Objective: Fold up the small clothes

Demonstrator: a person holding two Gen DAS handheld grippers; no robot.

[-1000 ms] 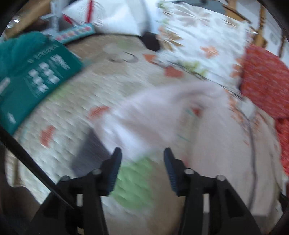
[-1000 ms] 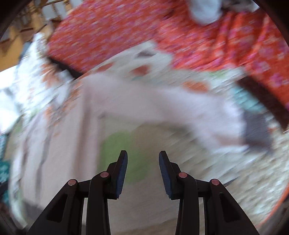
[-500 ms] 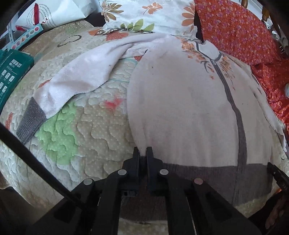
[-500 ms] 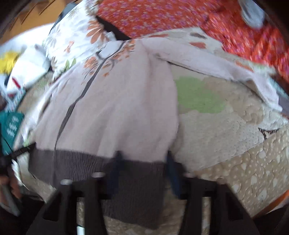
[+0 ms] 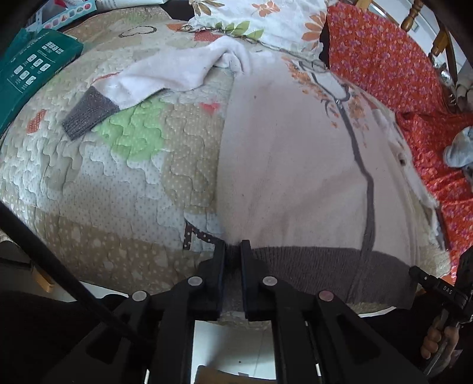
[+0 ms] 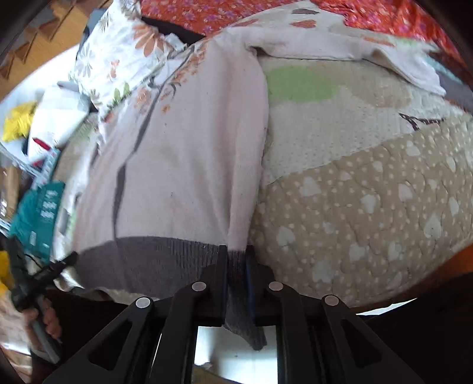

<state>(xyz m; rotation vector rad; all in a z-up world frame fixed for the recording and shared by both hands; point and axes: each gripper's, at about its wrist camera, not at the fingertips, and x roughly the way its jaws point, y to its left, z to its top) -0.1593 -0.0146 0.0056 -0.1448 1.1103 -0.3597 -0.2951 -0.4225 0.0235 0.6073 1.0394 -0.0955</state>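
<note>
A pale pink cardigan [image 5: 295, 165] with a grey zip line, orange flower print and a grey ribbed hem lies flat on a quilted bedspread [image 5: 103, 189]. Its left sleeve [image 5: 153, 76] with a grey cuff spreads out to the left. My left gripper [image 5: 232, 251] is shut on the hem's left corner. In the right wrist view the cardigan [image 6: 183, 165] lies left of centre, and my right gripper [image 6: 236, 257] is shut on the hem's right corner, with the grey rib hanging between the fingers. The right sleeve [image 6: 340, 50] stretches away to the right.
A floral pillow [image 5: 266, 20] and a red flowered cover [image 5: 393, 65] lie beyond the cardigan. A teal box [image 5: 32, 68] sits at the left edge of the bed. A grey cloth [image 5: 458, 147] lies on the red cover. The bed's near edge is just below both grippers.
Both grippers came down from above the quilt to the cardigan's hem and closed on its two corners. The right gripper, open half a second ago, is now shut.
</note>
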